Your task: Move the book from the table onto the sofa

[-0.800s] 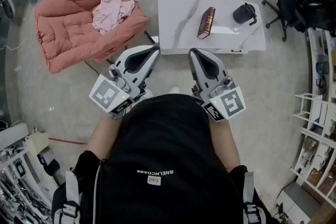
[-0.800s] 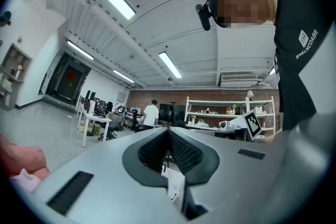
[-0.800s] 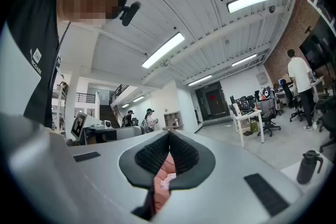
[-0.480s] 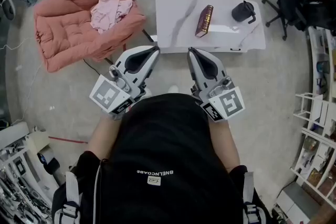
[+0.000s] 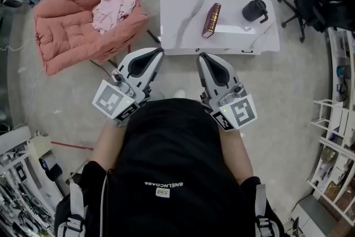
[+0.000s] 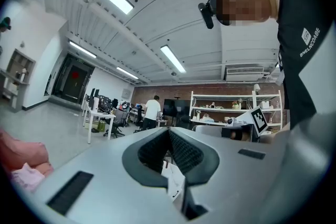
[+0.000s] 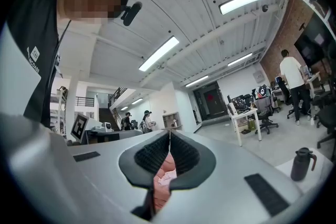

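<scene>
Not started: book (image 5: 211, 20) lies on table (image 5: 183, 14), sofa (image 5: 66, 36) well apart; left gripper (image 5: 161, 50) and right gripper (image 5: 199, 55) both closed, empty.

Head view: whole scene slid slightly toward 10 o'clock.
Book (image 5: 211, 20) now up and left of prior spot, closer to frame's centre line.
Table (image 5: 183, 36) shifted same way, its left edge further toward 9 o'clock.
Mug (image 5: 254, 10) drifted likewise.
Sofa (image 5: 61, 36) and pink cloth (image 5: 112, 11) nudged toward 9 o'clock.
Left gripper (image 5: 160, 50) and right gripper (image 5: 201, 55) edged toward 9 o'clock, less than table.
</scene>
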`<state>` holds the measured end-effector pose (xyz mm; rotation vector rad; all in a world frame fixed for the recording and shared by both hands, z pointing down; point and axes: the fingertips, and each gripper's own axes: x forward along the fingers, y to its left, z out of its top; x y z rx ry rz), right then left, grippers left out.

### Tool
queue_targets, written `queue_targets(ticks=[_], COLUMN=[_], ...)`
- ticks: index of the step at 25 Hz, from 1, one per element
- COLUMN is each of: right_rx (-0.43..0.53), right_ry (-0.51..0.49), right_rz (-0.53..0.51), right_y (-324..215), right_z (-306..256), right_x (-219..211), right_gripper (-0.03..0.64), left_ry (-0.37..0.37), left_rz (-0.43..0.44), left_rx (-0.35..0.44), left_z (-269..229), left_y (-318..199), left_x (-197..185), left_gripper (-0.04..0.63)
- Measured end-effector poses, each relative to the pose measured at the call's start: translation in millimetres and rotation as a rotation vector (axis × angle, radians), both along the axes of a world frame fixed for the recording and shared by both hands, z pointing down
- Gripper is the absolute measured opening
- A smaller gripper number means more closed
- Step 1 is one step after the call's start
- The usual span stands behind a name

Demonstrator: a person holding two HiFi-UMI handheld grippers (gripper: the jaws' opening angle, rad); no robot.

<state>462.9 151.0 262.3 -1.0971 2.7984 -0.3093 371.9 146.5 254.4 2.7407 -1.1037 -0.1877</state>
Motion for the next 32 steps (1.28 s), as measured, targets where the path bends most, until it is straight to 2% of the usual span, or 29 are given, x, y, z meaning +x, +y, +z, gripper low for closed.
queue_targets(ticks=[8,13,16,22,29,32], right_rx=[-0.046,-0.063,-0.084,-0.118,-0.143,-0.163], right_ry=[-0.005,0.003,0.011,0.025,0.061,0.074], right_rz=[0.021,0.056,0.082,0.138,0.209,0.246], right_y=[-16.1,-40.6,-60.3,-109.6,-171.0,-195.8], right_z=[16.2,24.1,30.7,39.0,46.4,51.2], right_x=[17.6,15.8,11.8,-10.6,-45.1,-58.8], right_gripper=[0.028,0.028,0.028,0.028,0.028,0.028], left_ry=[-0.013,-0.020,0.006,0.027,0.041,0.045], left_rz=[0.006,0.032,0.037,0.092,0.178,0.199], left_rx=[-0.013,-0.045,-0.050,-0.061,-0.114,-0.105], left_z=[10.5,28.8,28.0,35.2,49.9,51.3], left_y=[-14.0,-35.0,-58.4,-109.3,-168.7,-193.0], left_x=[14.0,3.0,-4.4,-24.9,-59.5,-77.4], left_gripper=[0.012,0.014,0.014,0.014,0.014,0.014])
